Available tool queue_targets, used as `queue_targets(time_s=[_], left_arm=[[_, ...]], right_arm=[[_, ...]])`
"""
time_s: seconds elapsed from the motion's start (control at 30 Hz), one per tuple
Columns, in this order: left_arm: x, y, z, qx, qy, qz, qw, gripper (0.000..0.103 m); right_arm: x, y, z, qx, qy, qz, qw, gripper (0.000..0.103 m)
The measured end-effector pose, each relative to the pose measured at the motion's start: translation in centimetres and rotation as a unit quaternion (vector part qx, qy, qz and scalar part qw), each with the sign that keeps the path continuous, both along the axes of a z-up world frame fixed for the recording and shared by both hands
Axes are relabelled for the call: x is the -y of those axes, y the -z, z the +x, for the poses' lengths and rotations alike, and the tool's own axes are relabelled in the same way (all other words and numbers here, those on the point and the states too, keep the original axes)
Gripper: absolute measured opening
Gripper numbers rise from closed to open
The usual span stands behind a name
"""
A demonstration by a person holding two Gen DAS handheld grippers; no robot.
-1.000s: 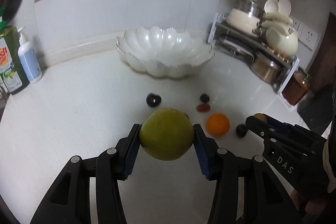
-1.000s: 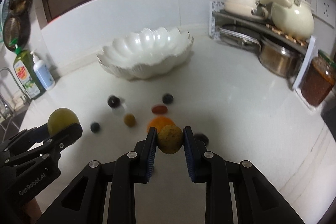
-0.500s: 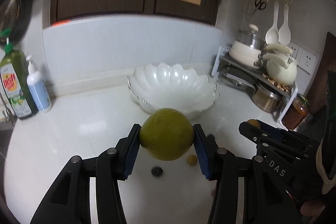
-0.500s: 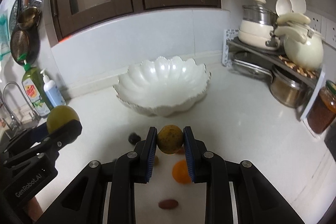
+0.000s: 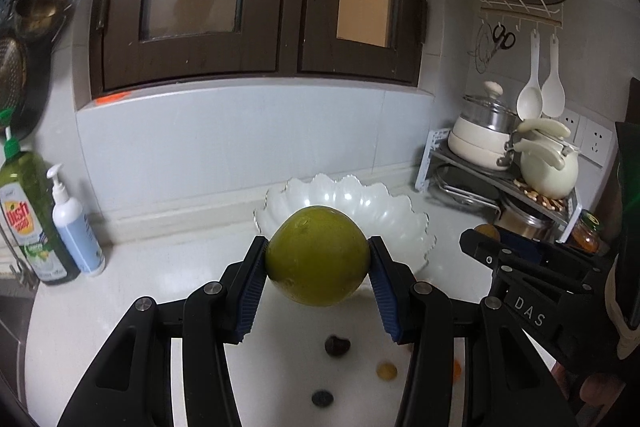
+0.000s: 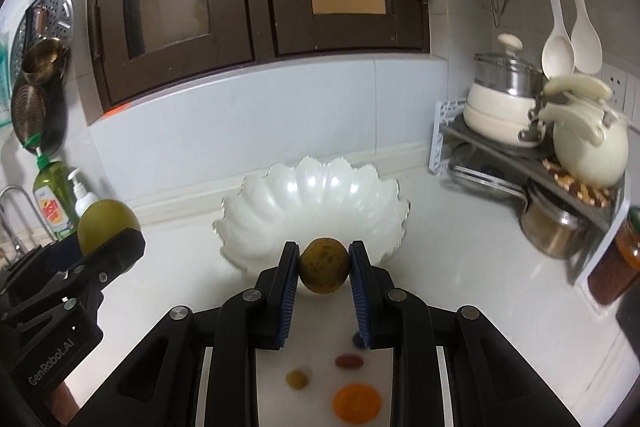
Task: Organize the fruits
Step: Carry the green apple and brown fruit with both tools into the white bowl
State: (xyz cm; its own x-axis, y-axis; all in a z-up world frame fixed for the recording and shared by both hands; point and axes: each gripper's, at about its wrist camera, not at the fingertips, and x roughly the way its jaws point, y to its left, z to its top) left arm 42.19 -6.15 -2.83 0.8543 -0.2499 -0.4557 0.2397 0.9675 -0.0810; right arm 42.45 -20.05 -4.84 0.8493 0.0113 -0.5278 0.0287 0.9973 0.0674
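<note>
My left gripper (image 5: 318,261) is shut on a large green round fruit (image 5: 317,255), held above the counter in front of the white scalloped bowl (image 5: 404,211). My right gripper (image 6: 324,265) is shut on a small speckled yellow-brown fruit (image 6: 324,265), just short of the same bowl (image 6: 316,195). In the right wrist view the left gripper and its green fruit (image 6: 107,225) show at the left. On the counter below lie an orange (image 6: 357,401), a red oval fruit (image 6: 349,361), a small yellow fruit (image 6: 296,378) and dark plums (image 5: 337,345).
Two bottles, a green dish soap (image 5: 30,219) and a white pump (image 5: 76,227), stand at the left by the wall. A rack with pots and a cream kettle (image 5: 550,167) fills the right corner, with a jar (image 6: 616,267) beside it. Dark cabinets hang above.
Both grippers have risen with their fruits and tilted up toward the bowl. The loose fruits on the counter have dropped to the bottom of both views.
</note>
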Motion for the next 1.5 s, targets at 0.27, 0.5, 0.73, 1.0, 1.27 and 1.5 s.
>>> queue_targets(time_s=[0.27, 0.5, 0.73, 1.0, 1.27, 1.5], left_arm=[[0.9, -1.0, 4.0, 0.003, 0.016, 0.017, 0.9997, 0.049], [2.0, -1.6, 7.6, -0.004, 0.028, 0.033, 0.9990, 0.049], [2.8, -1.5, 12.0, -0.037, 0.038, 0.047, 0.9975, 0.049], [3.7, -0.4, 16.7, -0.094, 0.041, 0.050, 0.9934, 0.049], [5.1, 2.3, 21.0, -0.162, 0.048, 0.062, 0.9837, 0.049], [6.0, 4.7, 23.2, -0.198, 0.049, 0.076, 0.9760, 0.049]], right_arm=[[0.8, -1.0, 4.1, -0.004, 0.002, -0.007, 1.000, 0.027], [2.1, -1.5, 8.0, -0.022, 0.003, -0.003, 1.000, 0.027], [2.8, -1.1, 12.0, -0.056, 0.003, -0.011, 0.998, 0.027], [3.3, 0.1, 16.4, -0.101, -0.002, -0.022, 0.995, 0.027], [3.4, 2.6, 20.7, -0.163, -0.011, -0.020, 0.986, 0.027], [3.9, 6.0, 23.4, -0.220, -0.012, -0.002, 0.975, 0.027]])
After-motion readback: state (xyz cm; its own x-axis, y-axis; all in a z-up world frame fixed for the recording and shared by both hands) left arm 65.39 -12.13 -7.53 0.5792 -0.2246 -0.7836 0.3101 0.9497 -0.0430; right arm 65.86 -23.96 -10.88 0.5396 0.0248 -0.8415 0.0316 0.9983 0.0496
